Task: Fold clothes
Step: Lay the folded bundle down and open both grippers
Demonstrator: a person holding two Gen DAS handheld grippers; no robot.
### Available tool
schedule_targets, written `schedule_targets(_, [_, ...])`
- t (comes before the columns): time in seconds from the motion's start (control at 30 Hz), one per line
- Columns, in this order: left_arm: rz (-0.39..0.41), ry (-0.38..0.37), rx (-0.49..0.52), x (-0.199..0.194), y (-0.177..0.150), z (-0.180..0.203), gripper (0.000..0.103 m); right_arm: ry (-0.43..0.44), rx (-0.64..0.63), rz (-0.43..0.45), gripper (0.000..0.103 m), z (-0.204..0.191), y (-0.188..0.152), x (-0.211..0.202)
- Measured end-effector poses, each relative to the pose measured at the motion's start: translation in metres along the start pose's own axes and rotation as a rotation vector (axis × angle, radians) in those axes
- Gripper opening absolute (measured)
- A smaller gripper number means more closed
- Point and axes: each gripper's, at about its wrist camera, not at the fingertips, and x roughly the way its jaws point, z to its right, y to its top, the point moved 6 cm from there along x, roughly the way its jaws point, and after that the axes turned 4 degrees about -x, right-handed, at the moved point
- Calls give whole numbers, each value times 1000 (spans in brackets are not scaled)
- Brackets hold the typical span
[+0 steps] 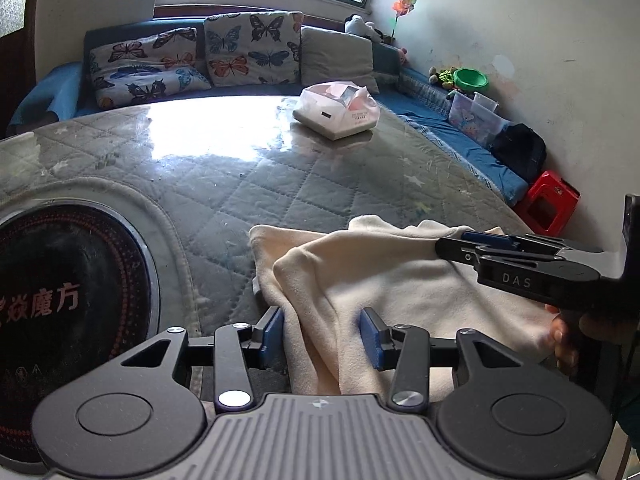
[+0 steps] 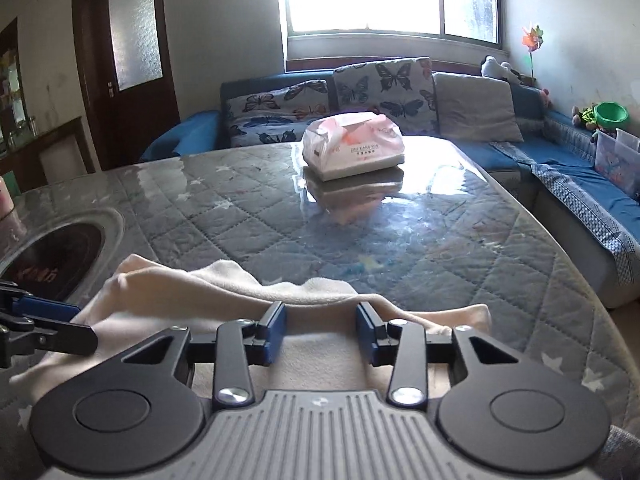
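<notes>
A cream fleece garment lies rumpled at the near edge of the quilted grey table; it also shows in the right wrist view. My left gripper is open, its blue pads on either side of a raised fold of the cloth. My right gripper is open, low over the garment's near part. The right gripper also appears from the side in the left wrist view, over the cloth's right part. The left gripper's fingers show at the left edge of the right wrist view.
A pink-and-white tissue pack sits at the far middle of the table. A round black induction cooker is set into the table at left. A blue sofa with butterfly cushions runs behind; a red stool stands at right.
</notes>
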Motion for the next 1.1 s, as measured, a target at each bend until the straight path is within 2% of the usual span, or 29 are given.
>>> schedule_targets(0.03, [3,3,4,-1,1,1,48,1,-2,6,41,-1,0,-3])
schedule_targets(0.1, [15,8,9,-3,4,2,50,8,-3,15,50,-3,1,-9])
schedule_targets(0.33, [35,31,17,0,12,4,51,0,-27,-8,54,-9,-5,3])
schedule_targets(0.5, [38,36,18,-2,11,4,54,16,-20,30,61,-11,-1,-16])
schedule_targets(0.63, [51,24,33,-9,6,10,55,15,-16,35,62,-15,-10,-36])
schedule_targets(0.93, [95,4,143,-25,-16,39,55,-78,14,55,62,-16,-49,-86])
schedule_targets(1.1, [78,14,208,-18,-31,47,55,-116,7,68,61,-17,-66,-98])
